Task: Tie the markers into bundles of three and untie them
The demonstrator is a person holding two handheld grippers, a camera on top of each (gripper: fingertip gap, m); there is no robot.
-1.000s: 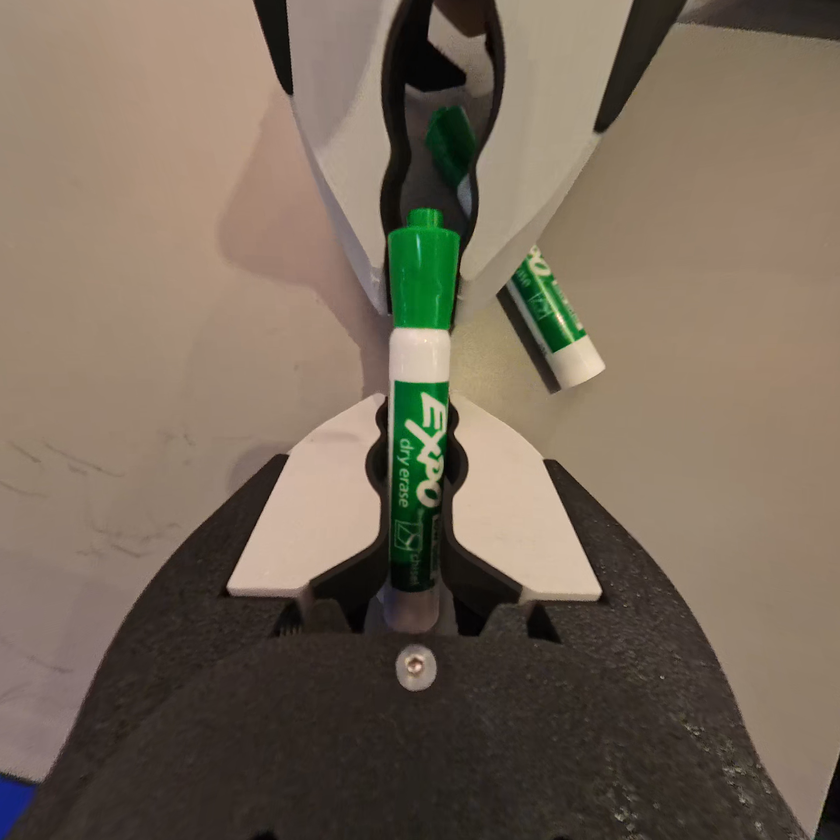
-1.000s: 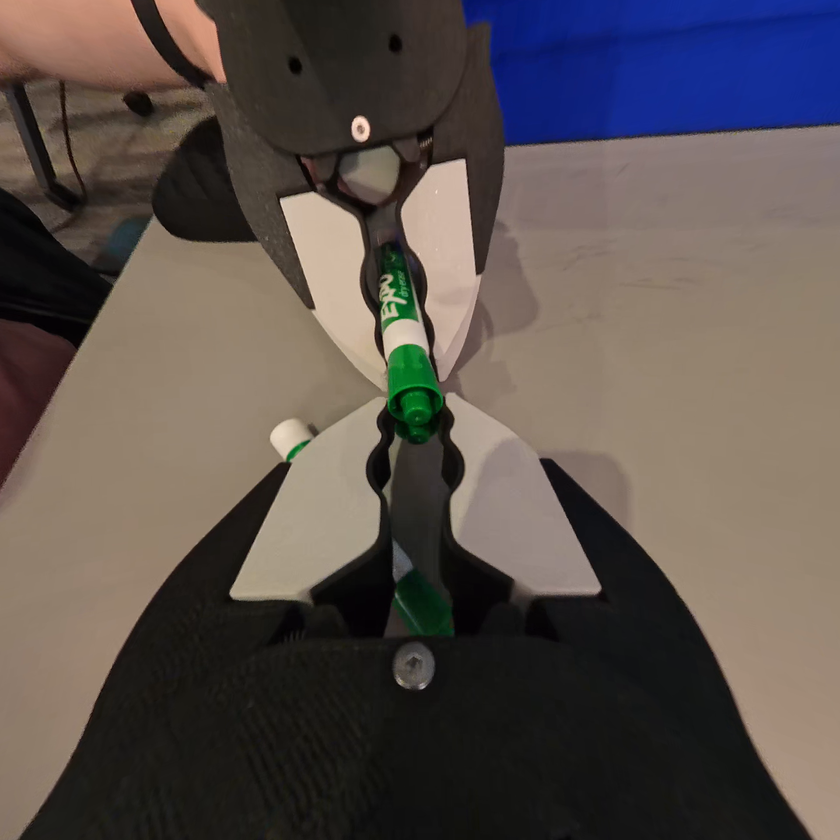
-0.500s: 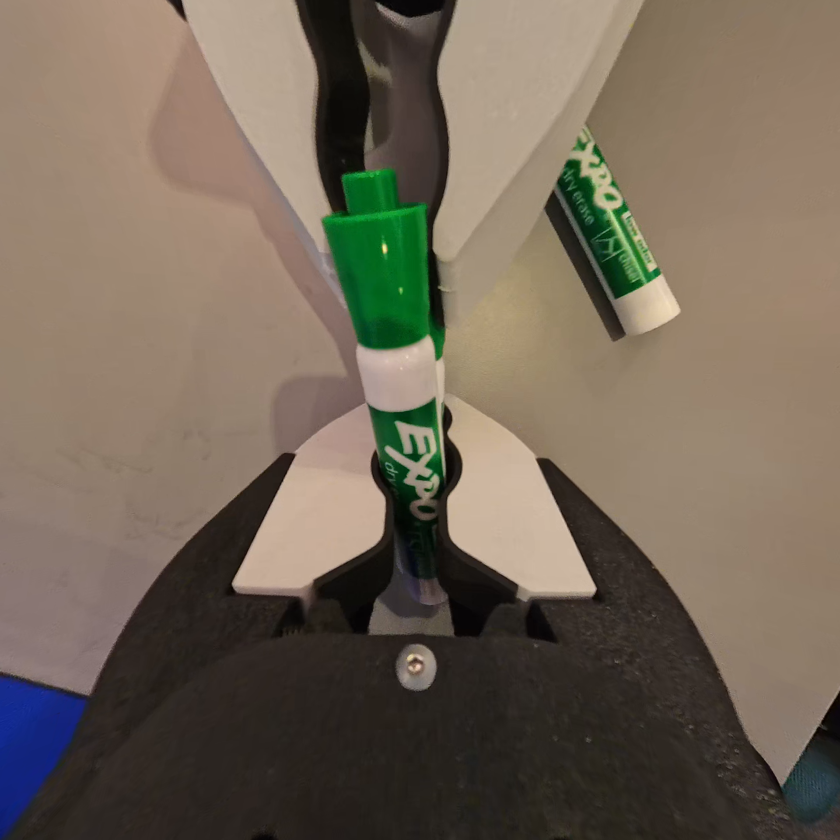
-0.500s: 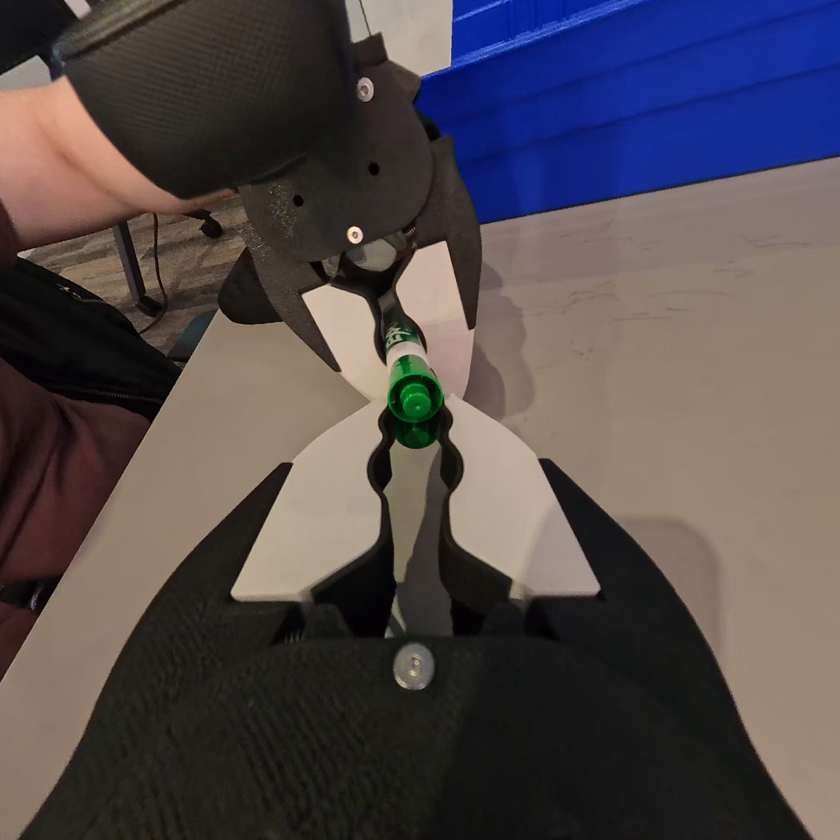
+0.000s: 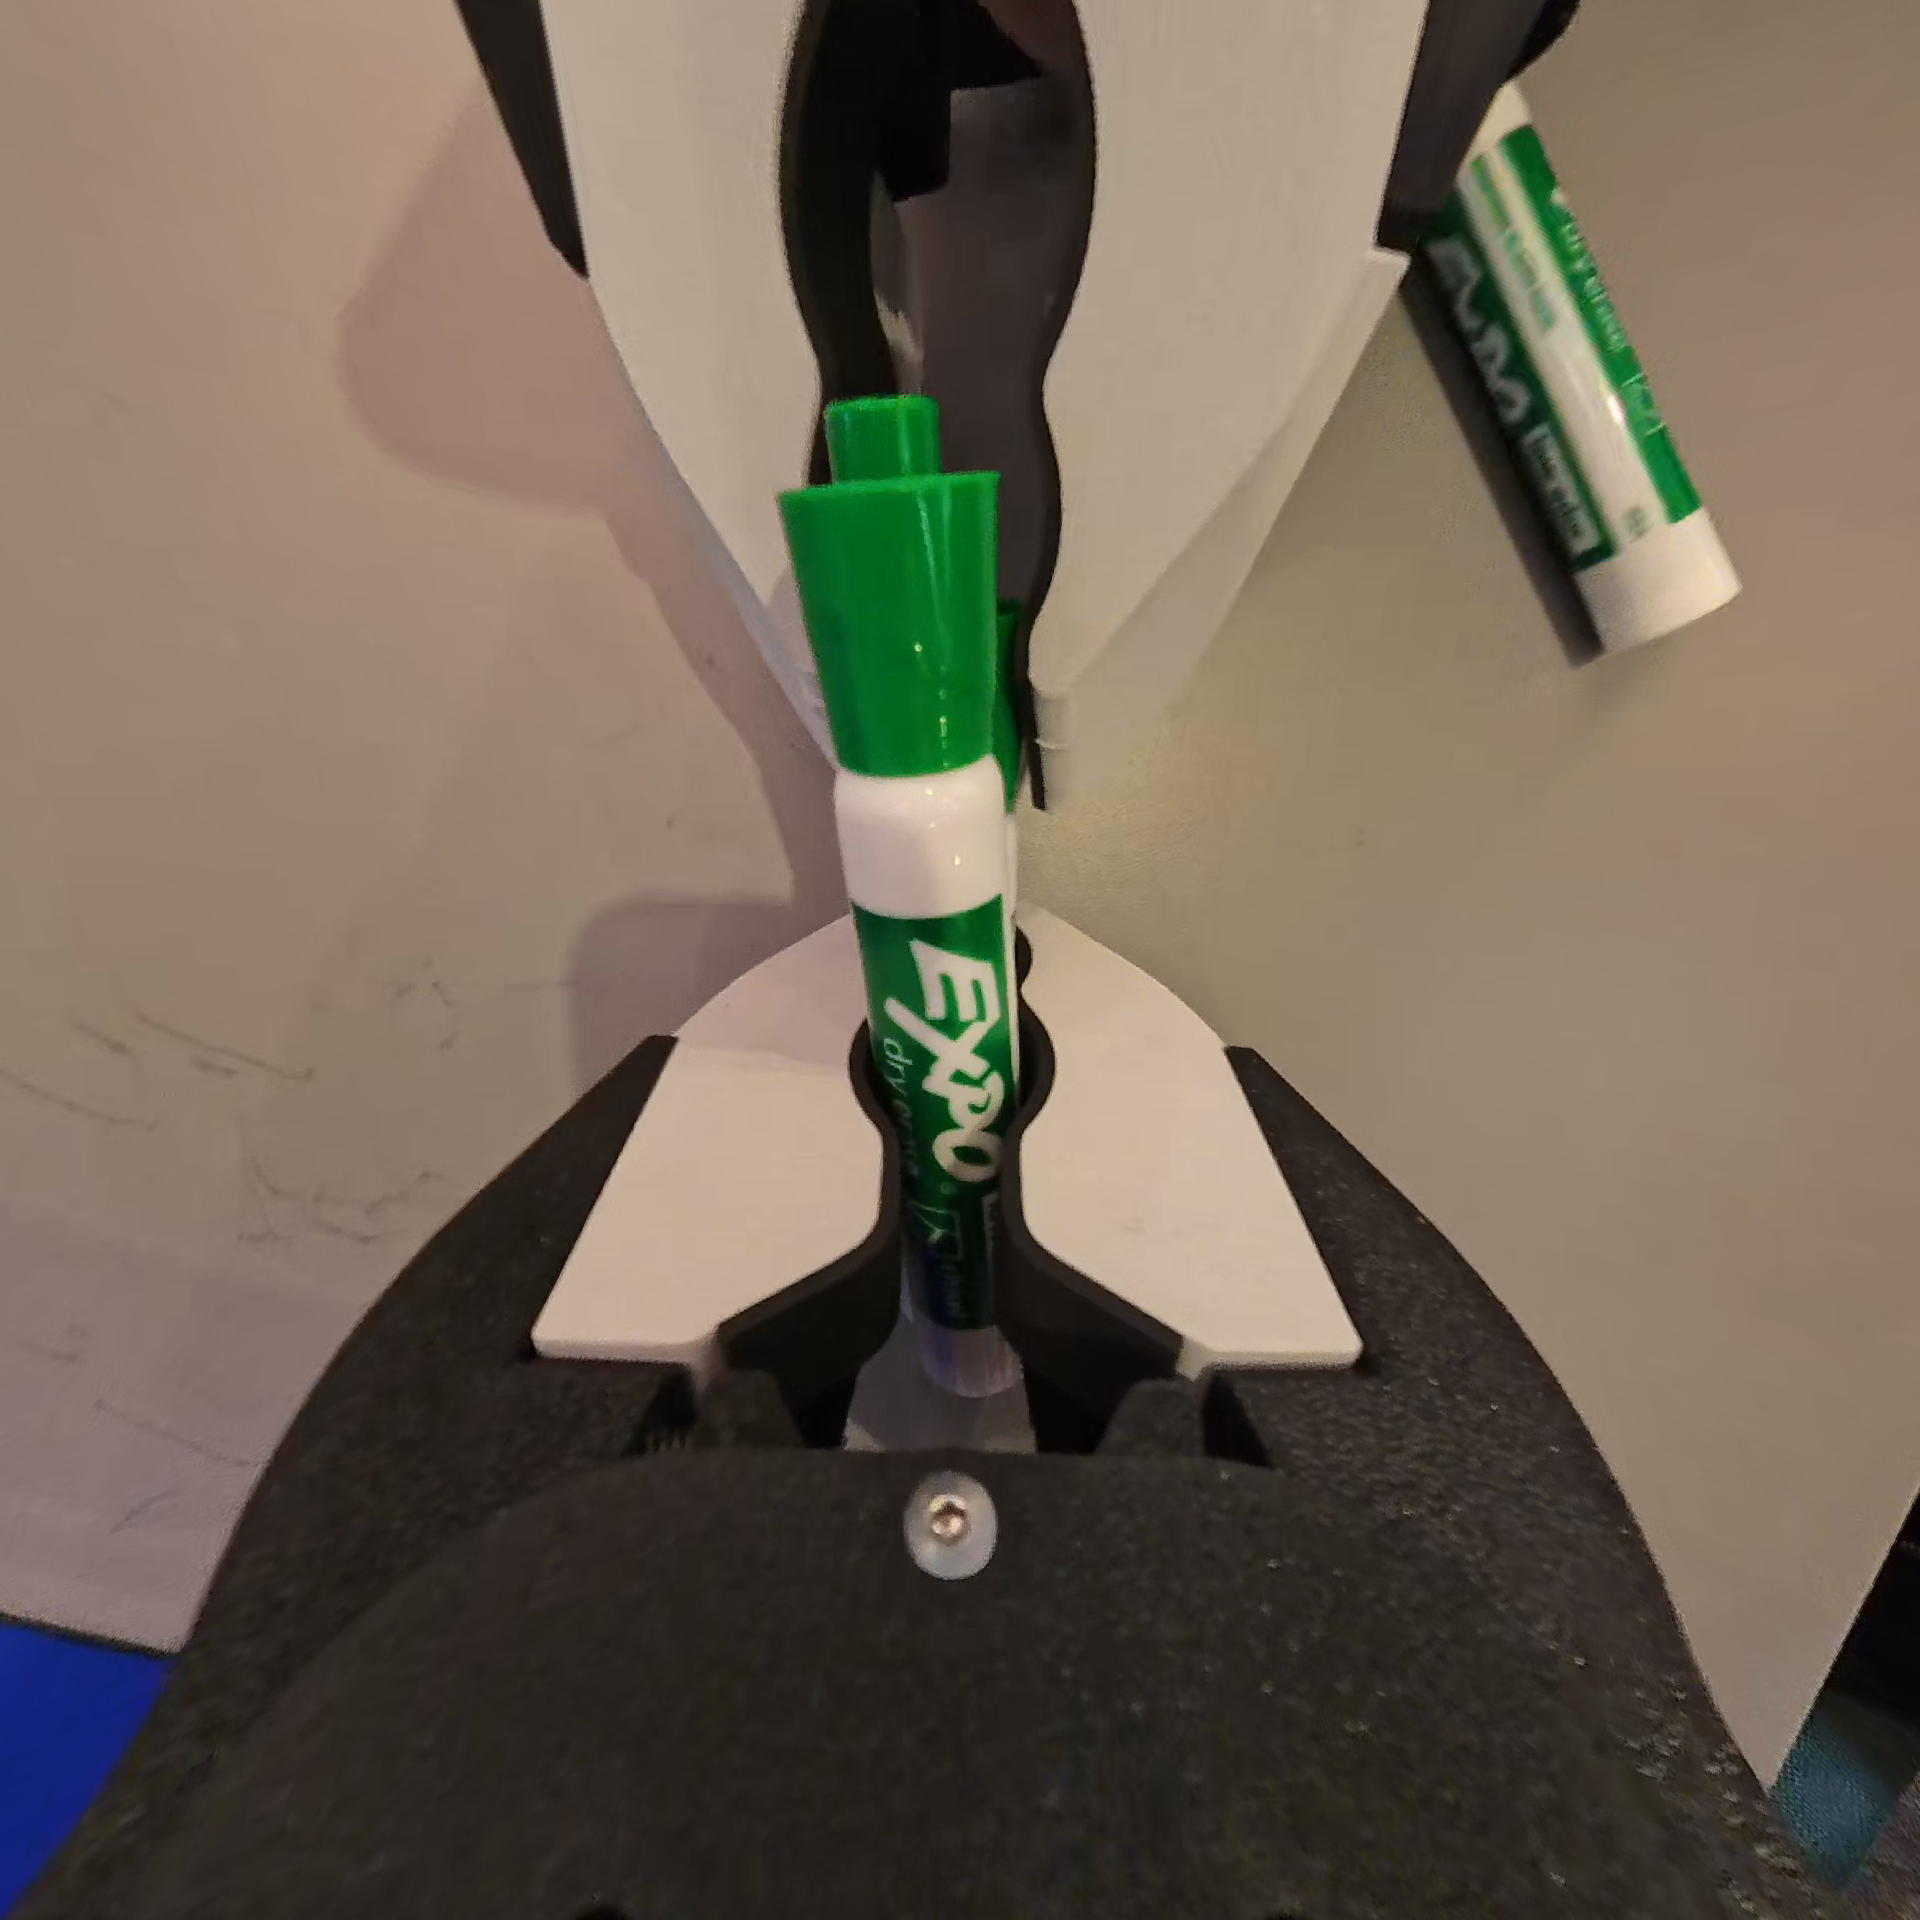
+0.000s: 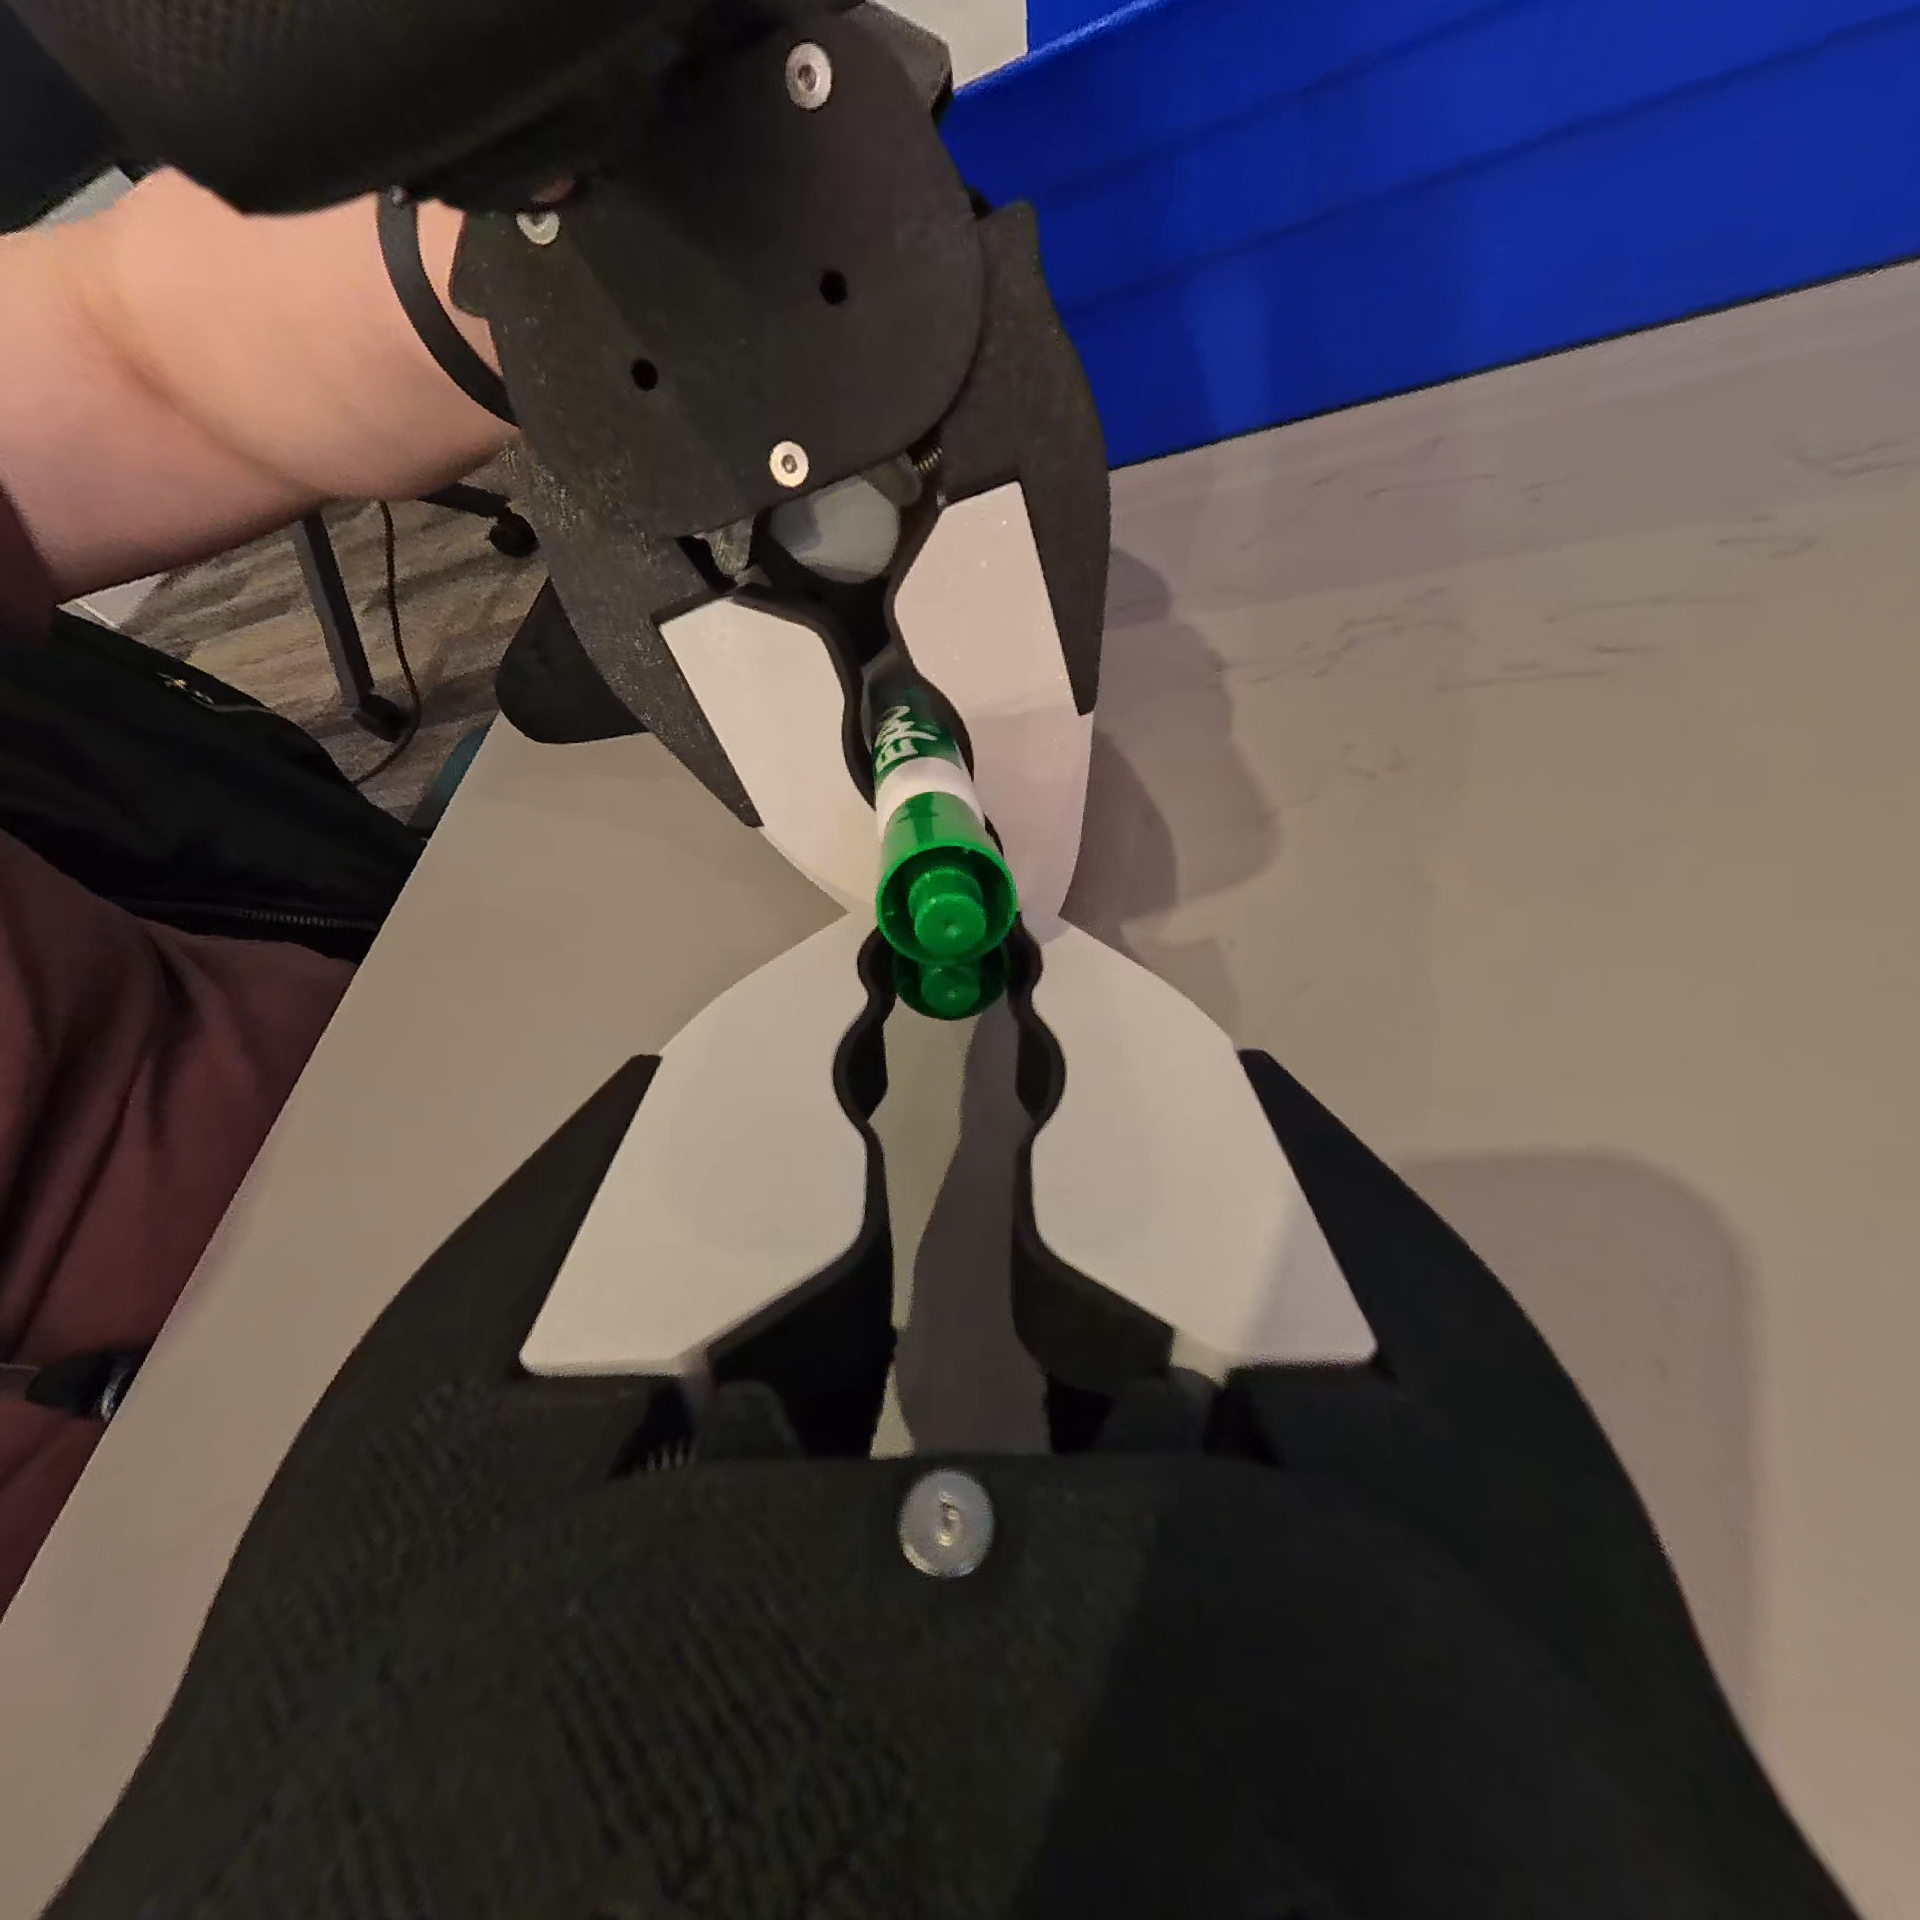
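Observation:
My left gripper (image 5: 935, 935) is shut on a green marker (image 5: 914, 810) with a white collar, cap pointing away from me. A second green marker (image 5: 1006, 686) lies pressed just behind it, mostly hidden. In the right wrist view the two caps show stacked, the upper marker (image 6: 940, 894) over the lower marker (image 6: 951, 987). My right gripper (image 6: 951, 966) faces the left gripper (image 6: 951, 904) tip to tip, its fingertips closed on the lower cap. A third green marker (image 5: 1538, 364) lies loose on the table (image 5: 312, 727), partly behind the right gripper (image 5: 925, 717).
A blue bin (image 6: 1455, 208) stands at the far edge of the table (image 6: 1558, 831). A person's forearm (image 6: 208, 416) and dark red sleeve (image 6: 125, 1091) are on the left, beyond the table's left edge. Chair legs and floor show behind. The grippers' ends are close to 4 centimeters from one another.
Both grippers have come closer together and risen with the markers. The loose marker has shifted to the upper right of the left wrist view. The blue bin and forearm fill more of the right view.

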